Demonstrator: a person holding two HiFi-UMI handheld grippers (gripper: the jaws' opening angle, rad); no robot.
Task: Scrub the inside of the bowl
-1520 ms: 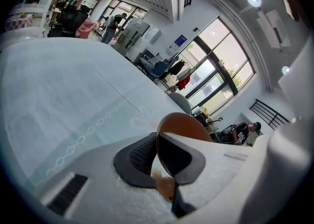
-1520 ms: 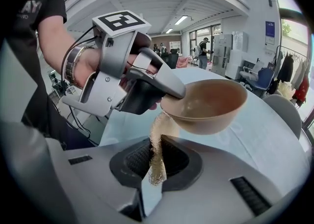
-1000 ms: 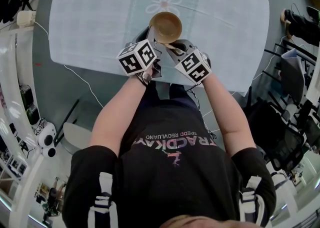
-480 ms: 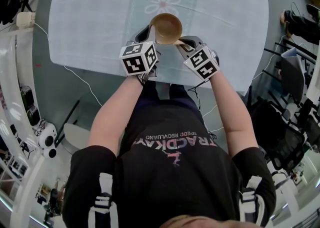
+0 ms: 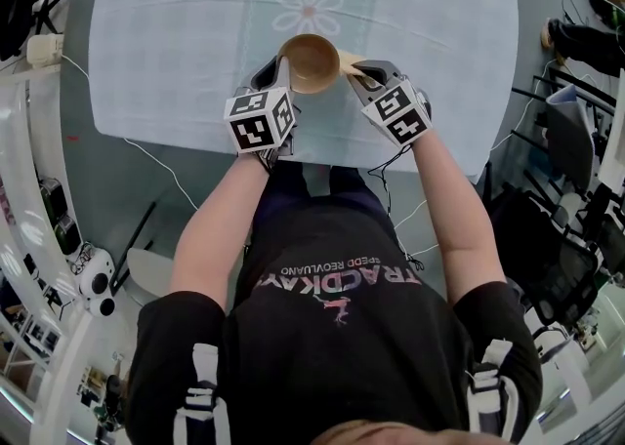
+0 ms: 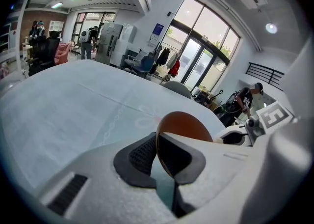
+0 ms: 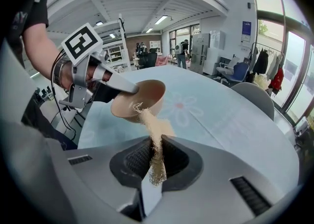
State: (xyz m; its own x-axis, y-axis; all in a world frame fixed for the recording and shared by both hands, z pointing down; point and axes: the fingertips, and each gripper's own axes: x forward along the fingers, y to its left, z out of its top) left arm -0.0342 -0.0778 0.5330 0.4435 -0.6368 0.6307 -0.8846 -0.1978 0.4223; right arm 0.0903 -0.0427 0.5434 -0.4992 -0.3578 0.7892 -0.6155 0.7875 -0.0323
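1. Near the table (image 5: 195, 92)'s front edge, clamps the fingers (image 6: 140, 156) of the left gripper (image 6: 158, 155) on the bowl (image 5: 311, 60)'s rim, tipping it, probably to bare the inside.
2. Pinches a tan scrubber (image 7: 153, 129) in the right gripper (image 7: 152, 161) beside that rim, seemingly ready.
3. Below, pale flower-print cloth (image 5: 410, 14); around, bright windowed hall (image 7: 162, 26).

On the chest of the black T-shirt (image 5: 337, 331), upside down in the head view, a large word is printed that appears to read "TRACKDAY". The smaller line by it and the blue wall sign (image 6: 158, 30) cannot be read.
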